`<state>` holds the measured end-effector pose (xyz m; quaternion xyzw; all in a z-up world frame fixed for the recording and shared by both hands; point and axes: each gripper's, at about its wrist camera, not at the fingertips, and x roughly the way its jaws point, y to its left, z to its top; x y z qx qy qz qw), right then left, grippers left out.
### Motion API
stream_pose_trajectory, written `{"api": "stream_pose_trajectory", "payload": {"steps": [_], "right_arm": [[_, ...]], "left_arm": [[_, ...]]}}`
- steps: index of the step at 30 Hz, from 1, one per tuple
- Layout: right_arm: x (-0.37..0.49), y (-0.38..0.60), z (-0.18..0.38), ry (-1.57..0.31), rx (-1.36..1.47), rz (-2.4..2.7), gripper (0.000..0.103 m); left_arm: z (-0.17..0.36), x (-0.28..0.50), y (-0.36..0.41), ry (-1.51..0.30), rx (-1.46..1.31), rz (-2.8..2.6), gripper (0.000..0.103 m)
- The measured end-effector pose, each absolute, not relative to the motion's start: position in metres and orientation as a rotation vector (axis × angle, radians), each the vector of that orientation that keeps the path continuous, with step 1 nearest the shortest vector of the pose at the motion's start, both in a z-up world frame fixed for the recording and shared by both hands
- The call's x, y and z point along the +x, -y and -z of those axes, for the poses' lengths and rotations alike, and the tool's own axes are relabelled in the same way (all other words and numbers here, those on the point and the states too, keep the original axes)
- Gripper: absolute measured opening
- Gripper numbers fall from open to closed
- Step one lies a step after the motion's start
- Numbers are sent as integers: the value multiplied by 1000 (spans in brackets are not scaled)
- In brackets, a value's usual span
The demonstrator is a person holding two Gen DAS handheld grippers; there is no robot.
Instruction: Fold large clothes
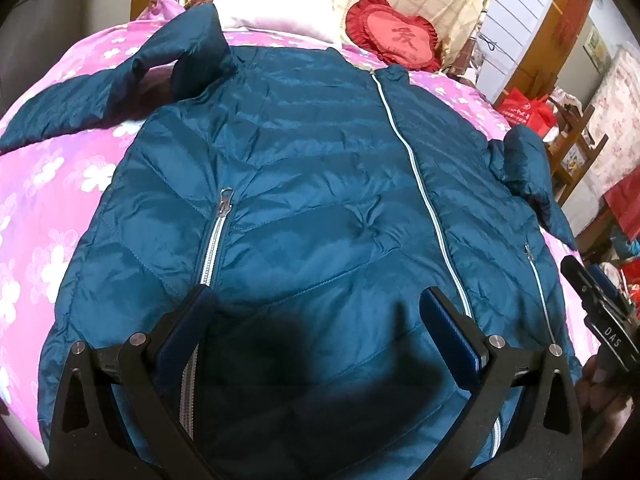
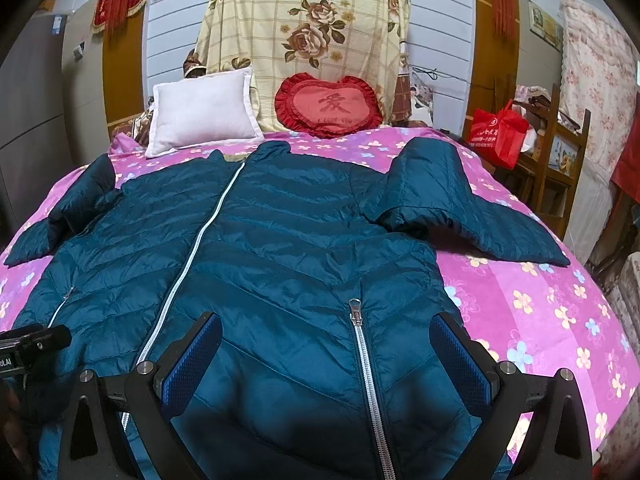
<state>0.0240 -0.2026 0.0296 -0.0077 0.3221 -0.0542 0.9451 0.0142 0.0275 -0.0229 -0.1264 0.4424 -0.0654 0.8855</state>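
**Fabrics and finishes**

The teal puffer jacket [image 1: 320, 184] is slick quilted cloth, probably nylon, with a soft sheen and a shiny metal pocket zipper [image 2: 366, 364]. The pink floral bedsheet [image 2: 540, 300] is matt cotton-like. Right gripper [image 2: 326, 360] fingers: matt black plastic with textured blue pads [image 2: 460, 360].

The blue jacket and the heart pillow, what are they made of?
The jacket looks like thin, slightly shiny nylon-type fabric with puffy filling: light glints off it and stitched lines split it into soft padded rows. Its front zipper looks silvery, maybe metal or plastic. The heart pillow looks like matte red cloth with a ruffled edge, probably stuffed, since it bulges.
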Motion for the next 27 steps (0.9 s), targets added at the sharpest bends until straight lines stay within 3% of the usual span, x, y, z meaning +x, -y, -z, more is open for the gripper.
{"api": "stream_pose_trajectory", "payload": {"steps": [27], "right_arm": [[25,212,-26,-677,0,140,103]], "left_arm": [[16,11,-28,-892,-240,119,103]]}}
